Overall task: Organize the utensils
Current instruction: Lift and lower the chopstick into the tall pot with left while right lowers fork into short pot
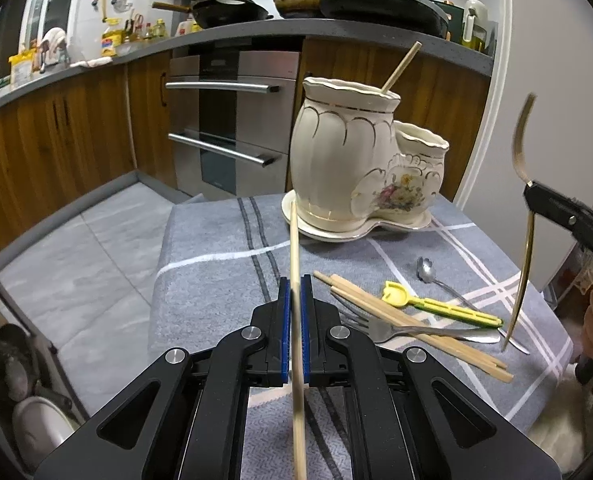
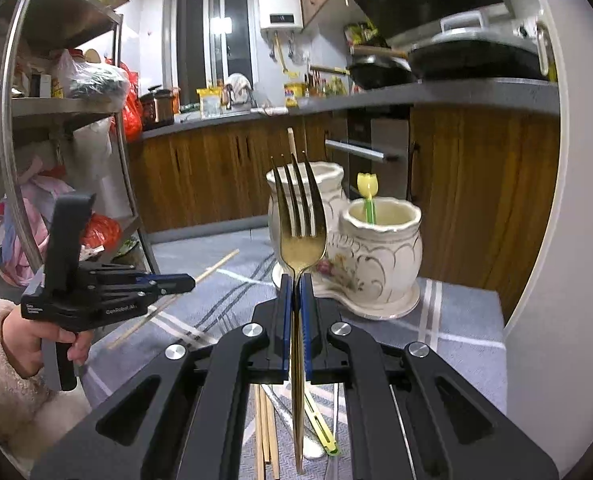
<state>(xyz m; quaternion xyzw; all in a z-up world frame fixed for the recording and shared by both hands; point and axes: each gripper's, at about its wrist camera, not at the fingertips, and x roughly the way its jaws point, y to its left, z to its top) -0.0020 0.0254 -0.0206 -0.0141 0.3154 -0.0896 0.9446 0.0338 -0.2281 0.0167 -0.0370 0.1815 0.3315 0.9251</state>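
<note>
A cream ceramic two-pot holder (image 1: 348, 168) stands on the grey striped cloth (image 1: 216, 248); its tall pot holds one chopstick (image 1: 400, 68). In the right wrist view the holder (image 2: 380, 256) has a yellow-green pick (image 2: 367, 196) in its low pot. My left gripper (image 1: 295, 300) is shut on a wooden chopstick (image 1: 294, 248), held above the cloth in front of the holder. My right gripper (image 2: 295, 296) is shut on a gold fork (image 2: 298, 216), tines up, just before the holder; it also shows in the left wrist view (image 1: 526, 200). Loose chopsticks (image 1: 408, 324), a steel fork (image 1: 376, 330), a small spoon (image 1: 426, 270) and a yellow-green pick (image 1: 440, 306) lie on the cloth.
Wooden cabinets with an oven (image 1: 232, 120) stand behind the table, pans (image 1: 232, 8) on the counter above. A metal shelf rack (image 2: 56, 120) with bags is at the left in the right wrist view. A white door frame (image 1: 496, 120) is at the right.
</note>
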